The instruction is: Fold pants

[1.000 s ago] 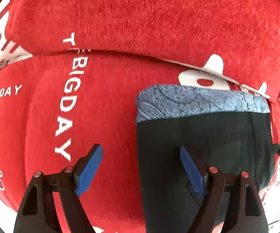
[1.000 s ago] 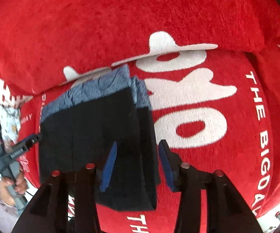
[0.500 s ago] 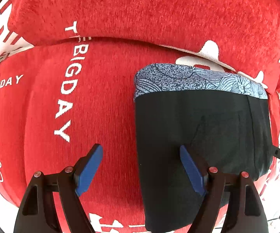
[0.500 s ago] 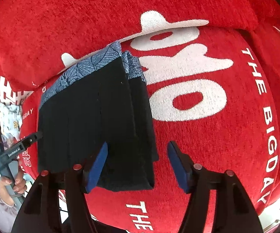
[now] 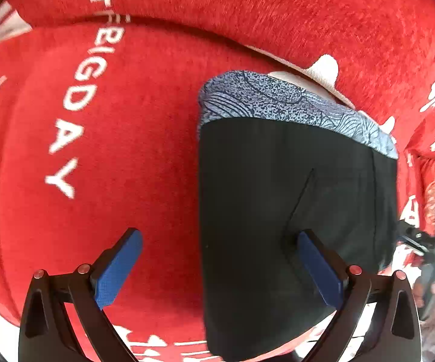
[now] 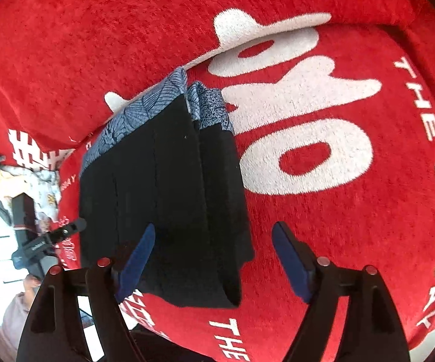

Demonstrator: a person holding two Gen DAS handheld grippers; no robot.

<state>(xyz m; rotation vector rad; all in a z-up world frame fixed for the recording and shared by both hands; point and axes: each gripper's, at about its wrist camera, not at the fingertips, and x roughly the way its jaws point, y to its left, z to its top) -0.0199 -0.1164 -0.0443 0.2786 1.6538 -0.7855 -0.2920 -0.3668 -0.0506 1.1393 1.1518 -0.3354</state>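
Note:
The black pants [image 5: 277, 217] lie folded into a thick rectangle on the red sofa seat, their blue patterned waistband [image 5: 284, 102] toward the backrest. They also show in the right wrist view [image 6: 169, 193], several layers thick at the right edge. My left gripper [image 5: 217, 268] is open and empty, hovering over the pants' left edge. My right gripper [image 6: 214, 265] is open and empty, straddling the pants' near right corner without holding it.
The red sofa seat [image 5: 127, 166] carries white lettering, with the backrest [image 5: 247, 15] behind. The sofa's front edge is near the bottom of both views. The left gripper shows in the right wrist view [image 6: 48, 238], beside patterned cloth [image 6: 36, 184].
My right gripper has opened wide and drawn back from the pants' right corner. Both cameras have pulled back slightly; the folded pants stay put.

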